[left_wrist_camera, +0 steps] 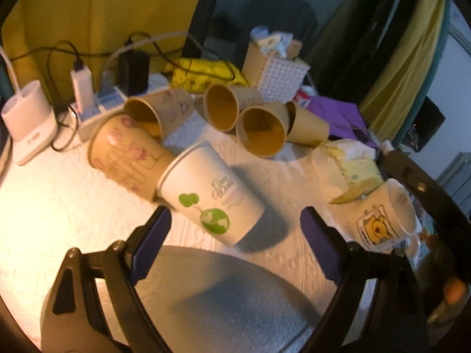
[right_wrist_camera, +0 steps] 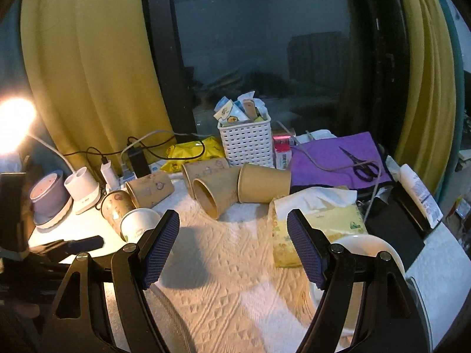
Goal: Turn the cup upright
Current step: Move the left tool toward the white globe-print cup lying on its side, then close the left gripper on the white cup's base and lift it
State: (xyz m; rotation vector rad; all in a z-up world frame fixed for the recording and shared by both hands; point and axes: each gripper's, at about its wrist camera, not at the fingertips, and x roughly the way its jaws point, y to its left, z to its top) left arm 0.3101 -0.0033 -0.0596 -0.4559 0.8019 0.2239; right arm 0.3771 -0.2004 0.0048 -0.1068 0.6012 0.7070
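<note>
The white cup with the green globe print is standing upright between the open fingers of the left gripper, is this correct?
Not quite. The white cup is not upright: it lies on its side on the white cloth, as the left wrist view shows. The rest holds: it is in front of the left gripper, whose fingers are open.

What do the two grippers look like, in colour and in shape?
Both look alike. The left gripper has two black arms with triangular cut-outs and round silver pivot screws, each ending in a dark blue-purple rectangular pad. The right gripper has the same black frame; its blue pads show a fine grid texture. No cables, markings or sleeves are visible.
</note>
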